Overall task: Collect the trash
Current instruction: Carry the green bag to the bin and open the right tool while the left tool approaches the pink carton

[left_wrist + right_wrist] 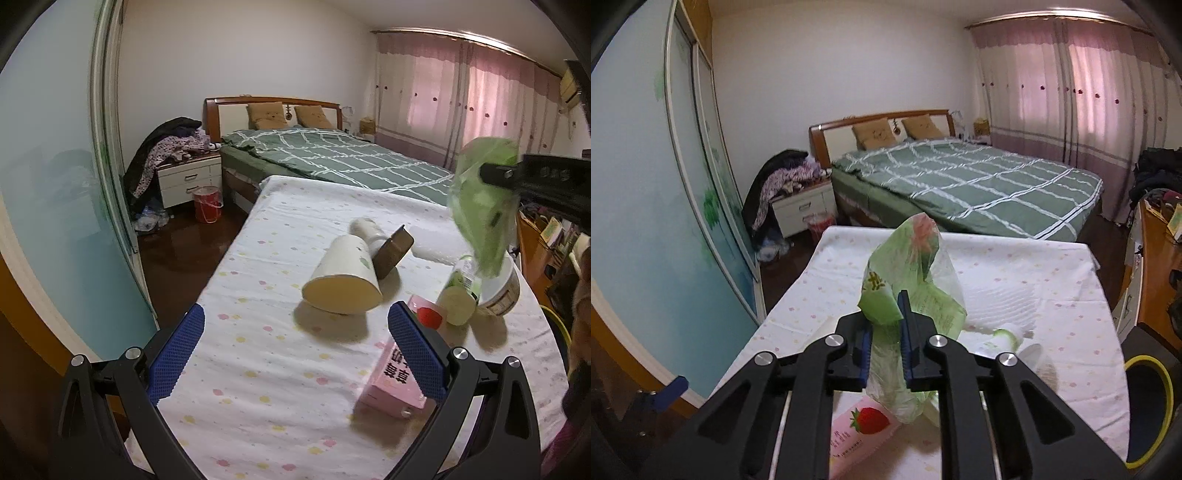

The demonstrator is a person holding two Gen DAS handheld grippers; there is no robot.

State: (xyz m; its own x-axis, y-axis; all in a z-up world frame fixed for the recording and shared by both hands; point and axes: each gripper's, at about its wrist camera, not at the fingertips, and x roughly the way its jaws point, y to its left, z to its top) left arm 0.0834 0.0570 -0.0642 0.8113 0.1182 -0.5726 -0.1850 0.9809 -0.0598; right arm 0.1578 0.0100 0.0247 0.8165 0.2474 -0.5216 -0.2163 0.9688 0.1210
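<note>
right gripper (886,325) clenching on a green plastic bag (908,266), lifted above the table (1052,280) | left gripper (295,354) standing released, nothing between its pads | at its 12 o'clock a tipped white cup (343,280); at 2 o'clock a bottle (460,291) and bowl (502,288); pink box (391,384) touching its right pad

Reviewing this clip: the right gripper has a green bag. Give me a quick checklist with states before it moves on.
1. Right gripper clamped on green plastic bag: ok.
2. Bag lifted off the table: ok.
3. Left gripper open and holding nothing: ok.
4. Other items remaining on the table, including white cup, small bottle, pink box: not ok.
5. Yellow-rimmed bin is in view beside the table: ok.
6. Bag empty: cannot tell.
</note>
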